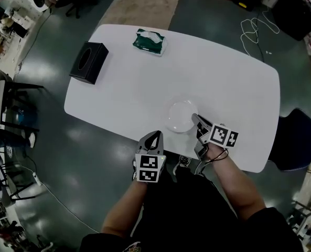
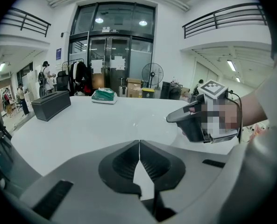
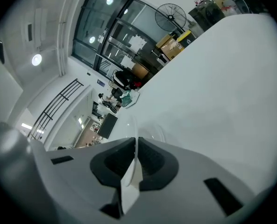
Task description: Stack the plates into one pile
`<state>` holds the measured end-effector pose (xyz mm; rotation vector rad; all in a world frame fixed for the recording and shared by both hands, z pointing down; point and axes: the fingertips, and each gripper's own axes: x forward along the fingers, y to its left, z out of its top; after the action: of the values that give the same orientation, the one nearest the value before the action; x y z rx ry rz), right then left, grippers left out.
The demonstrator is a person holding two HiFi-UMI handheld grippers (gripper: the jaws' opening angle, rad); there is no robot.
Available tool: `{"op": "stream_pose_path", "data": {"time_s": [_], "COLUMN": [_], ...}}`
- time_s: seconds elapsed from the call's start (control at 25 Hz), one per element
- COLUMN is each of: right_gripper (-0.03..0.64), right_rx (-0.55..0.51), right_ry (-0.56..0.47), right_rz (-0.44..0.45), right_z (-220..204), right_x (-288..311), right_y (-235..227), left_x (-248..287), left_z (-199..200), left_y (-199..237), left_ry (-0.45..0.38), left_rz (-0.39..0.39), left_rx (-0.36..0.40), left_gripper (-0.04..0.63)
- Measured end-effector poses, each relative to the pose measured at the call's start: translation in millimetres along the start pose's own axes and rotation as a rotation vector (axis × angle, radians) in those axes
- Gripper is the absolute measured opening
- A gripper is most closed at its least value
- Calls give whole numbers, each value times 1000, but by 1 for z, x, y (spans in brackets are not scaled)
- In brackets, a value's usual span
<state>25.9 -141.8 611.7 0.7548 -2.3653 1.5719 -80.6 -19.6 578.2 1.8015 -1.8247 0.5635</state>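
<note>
Dark floor was seen round a white table (image 1: 234, 88) in a wide hall. At the table's far left a black box (image 1: 88, 62) was set, and a green packet (image 1: 150, 41) lay further in by the far edge. Both were well apart from the work, probably put there out of the way. The left gripper (image 1: 154, 135) was held just off the near edge, its fingers pressed together with nothing between them, likely because no loose plate was left to be fetched. Only one white plate (image 1: 179, 115) could be made out, close to the near edge and right of that gripper; whether others lay under it could not be told. At its right rim the right gripper (image 1: 195, 118) was held low and slanted, its fingers closed to a thin slit and seemingly pinching the rim, so that the plate could be steadied or shifted.
</note>
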Motion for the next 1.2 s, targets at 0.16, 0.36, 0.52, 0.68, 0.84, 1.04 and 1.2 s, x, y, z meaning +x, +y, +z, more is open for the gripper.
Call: {"op": "stream_pose_path", "data": {"time_s": [0.16,0.36,0.52,0.68,0.84,1.04,1.2], "right_gripper": [54,98,130,181,186,25,18], "right_rx": [-124,-428,-637,-823,-894,-886,-817], "right_ry": [48,137,183,199,155,28,-100], "right_rz": [-80,-212,-239,-245,-232,-154,-131], "right_z": [-4,-5,-5,-2,2,13,23], "right_x": [6,7,11,11,2,-23,-53], "right_y": [-8,-18,-18,-14,-2,30,62], "left_x": [0,0,-1,-6,-15,-29,-50], "left_z": [0,5,9,18,25,43,64], "left_y": [3,-3,-7,-11,-10,-5,0], "left_ry": [-5,-15,-25,-37,-69,-126,-179], "left_rz": [0,-1,7,12,21,14,-20], "left_rx": [-17,-30,-44,-77,-101,-71,-14], "left_gripper": [23,23,23,23,25,25,23]}}
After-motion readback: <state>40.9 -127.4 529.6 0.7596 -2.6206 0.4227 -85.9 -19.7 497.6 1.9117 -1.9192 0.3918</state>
